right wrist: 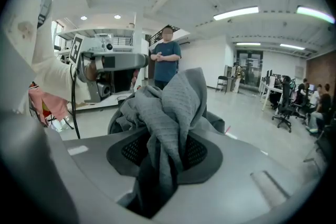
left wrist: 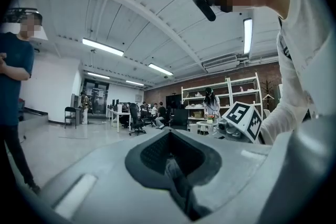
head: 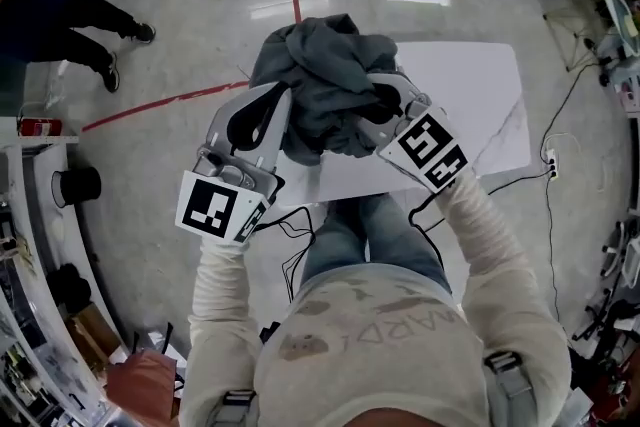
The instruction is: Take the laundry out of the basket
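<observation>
A dark grey, waffle-textured garment point(head: 325, 80) hangs crumpled in mid-air above a white surface point(head: 480, 95). The right gripper point(right wrist: 165, 152) pinches a thick fold; the left gripper point(left wrist: 170, 162) pinches a thin strip

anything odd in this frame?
Left gripper pinches only a thin fold of the grey garment; right gripper clamps a thick bunch, so the hold looks lopsided. No basket shows in any view.
</observation>
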A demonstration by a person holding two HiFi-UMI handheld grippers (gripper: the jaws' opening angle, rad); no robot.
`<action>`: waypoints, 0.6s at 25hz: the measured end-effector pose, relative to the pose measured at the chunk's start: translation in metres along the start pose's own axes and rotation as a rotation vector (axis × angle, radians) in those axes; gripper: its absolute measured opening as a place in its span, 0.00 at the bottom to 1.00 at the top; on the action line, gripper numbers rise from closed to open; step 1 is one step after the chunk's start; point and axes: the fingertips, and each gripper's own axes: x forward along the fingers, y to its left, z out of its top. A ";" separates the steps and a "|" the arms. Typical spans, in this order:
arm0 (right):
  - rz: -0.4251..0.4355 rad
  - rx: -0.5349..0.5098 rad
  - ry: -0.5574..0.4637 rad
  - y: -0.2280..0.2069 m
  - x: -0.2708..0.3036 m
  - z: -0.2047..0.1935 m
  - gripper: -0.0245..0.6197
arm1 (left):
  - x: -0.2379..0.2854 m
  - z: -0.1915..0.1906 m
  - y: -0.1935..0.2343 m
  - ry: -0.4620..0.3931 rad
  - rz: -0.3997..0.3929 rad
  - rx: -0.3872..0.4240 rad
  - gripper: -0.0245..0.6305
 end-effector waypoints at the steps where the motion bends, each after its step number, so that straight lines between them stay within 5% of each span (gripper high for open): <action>1: -0.019 0.005 -0.029 0.002 -0.010 0.010 0.27 | -0.002 0.009 -0.003 -0.016 0.001 0.003 0.04; 15: -0.189 0.107 -0.358 0.002 -0.160 0.073 0.27 | -0.022 0.098 -0.076 -0.136 0.052 0.110 0.04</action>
